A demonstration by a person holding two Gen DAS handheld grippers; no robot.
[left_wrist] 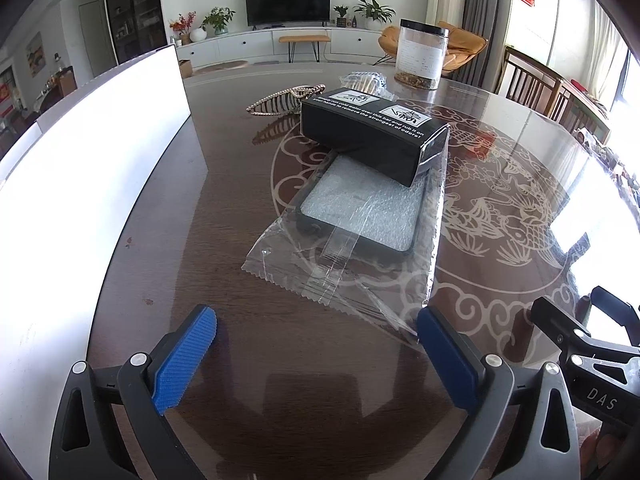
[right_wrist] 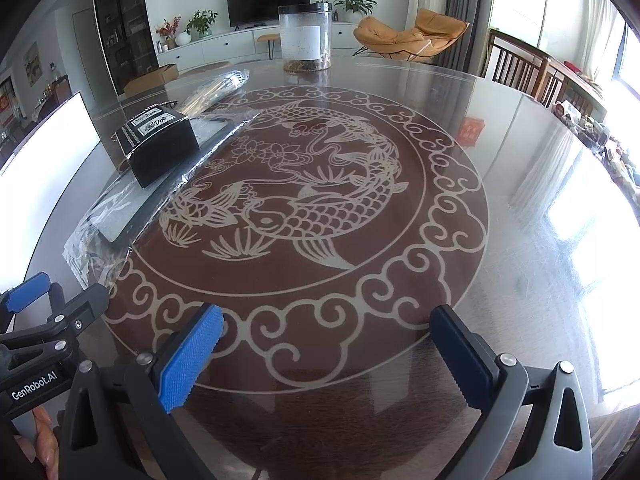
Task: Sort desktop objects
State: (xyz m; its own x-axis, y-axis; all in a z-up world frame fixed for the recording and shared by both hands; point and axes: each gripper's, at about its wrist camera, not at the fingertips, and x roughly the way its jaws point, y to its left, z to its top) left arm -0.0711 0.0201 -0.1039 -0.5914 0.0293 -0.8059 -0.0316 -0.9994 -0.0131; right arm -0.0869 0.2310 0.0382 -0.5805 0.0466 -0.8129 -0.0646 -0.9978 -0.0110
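Observation:
A black box with white print lies on the far end of a flat dark-framed item in a clear plastic bag. A gold hair clip lies behind the box, next to a small plastic packet. A clear jar with a black lid stands at the far side. My left gripper is open and empty, just short of the bag's near edge. My right gripper is open and empty over the fish pattern; the box, bag and jar lie to its left and ahead.
A white bin wall stands along the left of the round glass-topped table. Wooden chairs stand at the right rim, with clutter at the far right edge. A long plastic-wrapped pack lies behind the box.

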